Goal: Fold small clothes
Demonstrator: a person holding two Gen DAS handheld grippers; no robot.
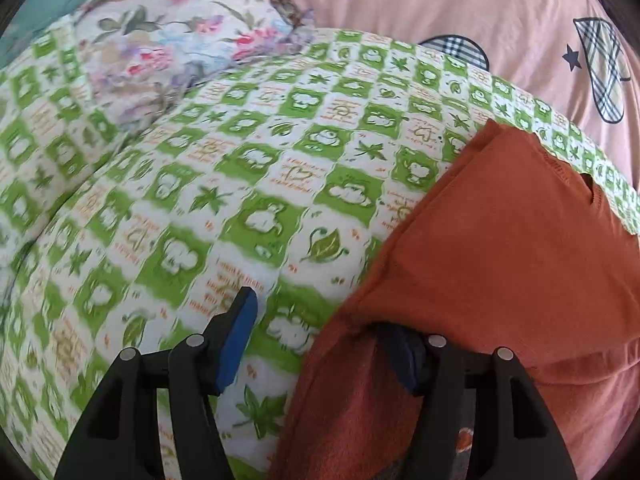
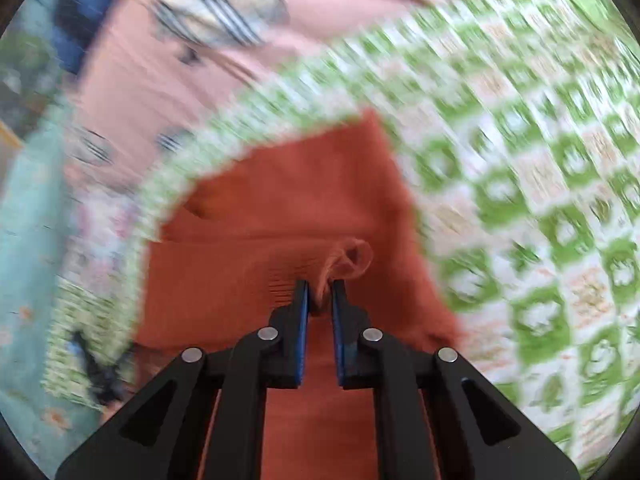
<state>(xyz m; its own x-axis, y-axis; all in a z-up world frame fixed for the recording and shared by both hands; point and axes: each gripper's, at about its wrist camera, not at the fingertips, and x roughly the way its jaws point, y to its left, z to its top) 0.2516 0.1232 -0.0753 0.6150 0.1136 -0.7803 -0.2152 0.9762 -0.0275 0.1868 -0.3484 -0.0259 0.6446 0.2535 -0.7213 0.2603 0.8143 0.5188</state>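
The soft, light rust-orange knit garment (image 2: 280, 200) lies limp on the green-checked bed cover (image 1: 240, 160). Right tongs (image 2: 320, 292) pinch a bunched fold; left tongs (image 1: 320, 320) gape wide at its edge. Hems grip best.

Each camera sat on a gripper, looked down steeply from close up, and both saw the orange cloth (image 1: 500, 240) (image 2: 280, 200) on the green blanket (image 1: 200, 200) (image 2: 540, 200).

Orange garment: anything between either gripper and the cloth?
Nothing visible. The right gripper is already shut on a pinched fold of the orange garment. The left gripper is open at the garment's edge, one finger under the cloth, the other over the green quilt.
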